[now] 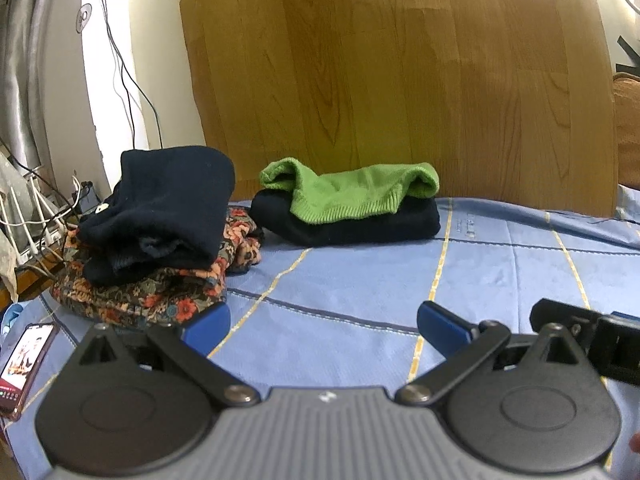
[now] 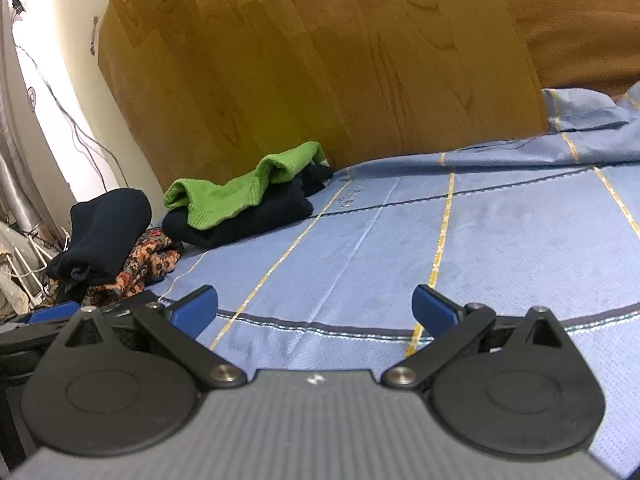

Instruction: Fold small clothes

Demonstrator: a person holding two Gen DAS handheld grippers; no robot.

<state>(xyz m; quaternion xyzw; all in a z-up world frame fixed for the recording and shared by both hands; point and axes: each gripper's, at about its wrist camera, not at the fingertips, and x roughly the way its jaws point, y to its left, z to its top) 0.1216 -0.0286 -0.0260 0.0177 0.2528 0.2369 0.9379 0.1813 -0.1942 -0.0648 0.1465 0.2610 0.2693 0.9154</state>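
- Checked blue bedsheet (image 2: 500, 232), bare ahead of both tools.
- Unfolded pile: navy garment (image 1: 168, 208) atop floral garment (image 1: 160, 296), far left; best pulled onto open sheet first.
- Folded green knit (image 1: 352, 192) on navy stack (image 1: 360, 226), against headboard (image 1: 400, 80).
- Left gripper (image 1: 323, 326), right gripper (image 2: 315, 306): spread wide, holding nothing.

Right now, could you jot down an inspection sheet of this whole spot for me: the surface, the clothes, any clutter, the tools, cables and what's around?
Surface: blue sheet with yellow and dark lines, lying mostly flat.
Job's things: green knit on a folded dark garment; a second dark garment rests on a floral cloth to the left.
Clutter: phone, screen lit, at the sheet's left edge.
Grippers: left tool open, holding nothing; right tool open, holding nothing; both low over the sheet.
Cables: dark wires hang down the wall; white cables tangle below.
Surroundings: wooden board behind the clothes; brown cushion at right.
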